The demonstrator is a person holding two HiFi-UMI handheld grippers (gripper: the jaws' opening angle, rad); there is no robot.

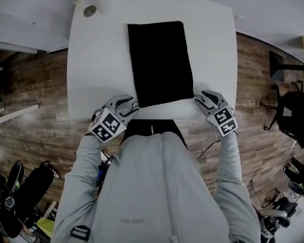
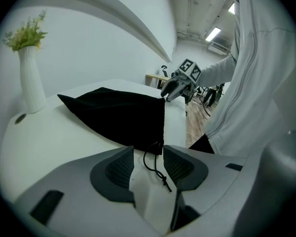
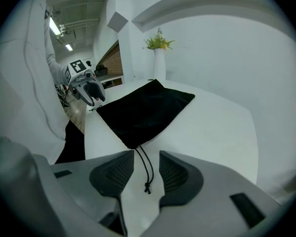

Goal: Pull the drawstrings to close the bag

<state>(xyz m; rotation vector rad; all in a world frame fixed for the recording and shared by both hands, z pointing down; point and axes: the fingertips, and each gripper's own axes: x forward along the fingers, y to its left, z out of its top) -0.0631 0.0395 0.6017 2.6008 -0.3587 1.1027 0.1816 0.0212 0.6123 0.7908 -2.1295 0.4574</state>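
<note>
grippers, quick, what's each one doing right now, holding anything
Left gripper: open, left drawstring lies between its jaws, not pinched.
Right gripper: open, right drawstring lies between its jaws, not pinched.

Head view steeply down on the table (image 1: pixel 101 59); gripper views low, close, facing the bag (image 1: pixel 160 62) (in all three).
</note>
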